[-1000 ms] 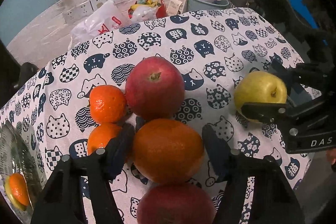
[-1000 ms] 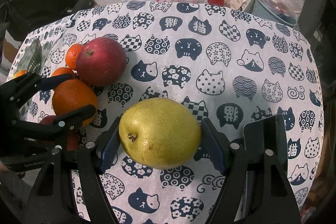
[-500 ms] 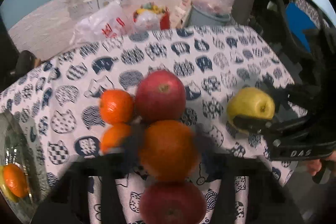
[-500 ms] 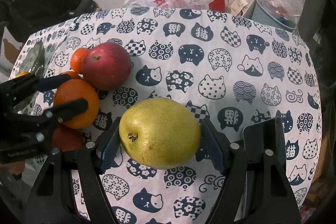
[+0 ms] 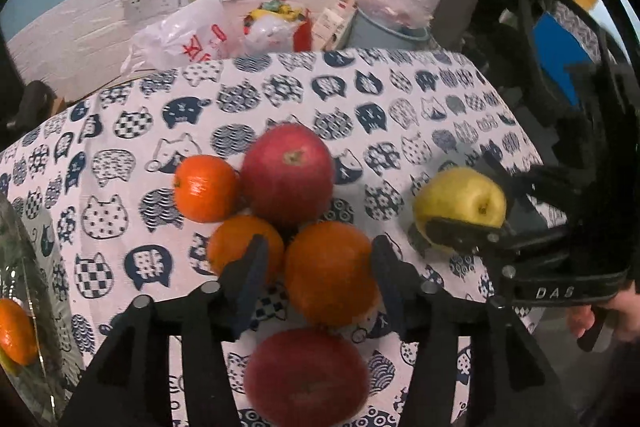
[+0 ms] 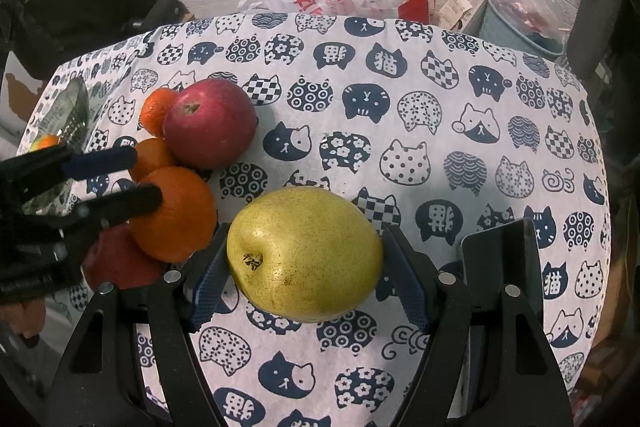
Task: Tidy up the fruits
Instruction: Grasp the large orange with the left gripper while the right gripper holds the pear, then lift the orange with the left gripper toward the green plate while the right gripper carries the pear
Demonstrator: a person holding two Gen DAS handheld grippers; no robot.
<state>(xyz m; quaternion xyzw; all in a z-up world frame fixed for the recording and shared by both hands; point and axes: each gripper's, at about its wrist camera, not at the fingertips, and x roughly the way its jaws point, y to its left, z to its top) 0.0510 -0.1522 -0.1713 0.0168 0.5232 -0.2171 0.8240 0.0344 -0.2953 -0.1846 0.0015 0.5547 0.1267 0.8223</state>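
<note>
- My left gripper [image 5: 316, 263] straddles the large orange [image 5: 330, 273] on the cat-print tablecloth [image 5: 360, 99]; a second ago its jaws stood wider round the same fruit, and they are now opening again after a squeeze. The right pad looks to touch the peel, the left pad looks clear of it, though I cannot be sure through the blur.
- My right gripper [image 6: 304, 267] holds the yellow-green pear [image 6: 306, 253] as it did a second ago, both blue pads pressed against its sides, stem end facing the camera.
- The orange is smooth and deep in colour, sitting in a tight cluster: a red apple [image 5: 288, 175] behind it, two small tangerines [image 5: 206, 187] to the left, another red apple [image 5: 306, 375] in front, soft and out of focus.
- At the left edge a glass dish [image 5: 24, 267] is cut off by the frame; a tangerine shows inside it.
- Plastic bags [image 5: 188, 35] crowd the wall beyond the table.
</note>
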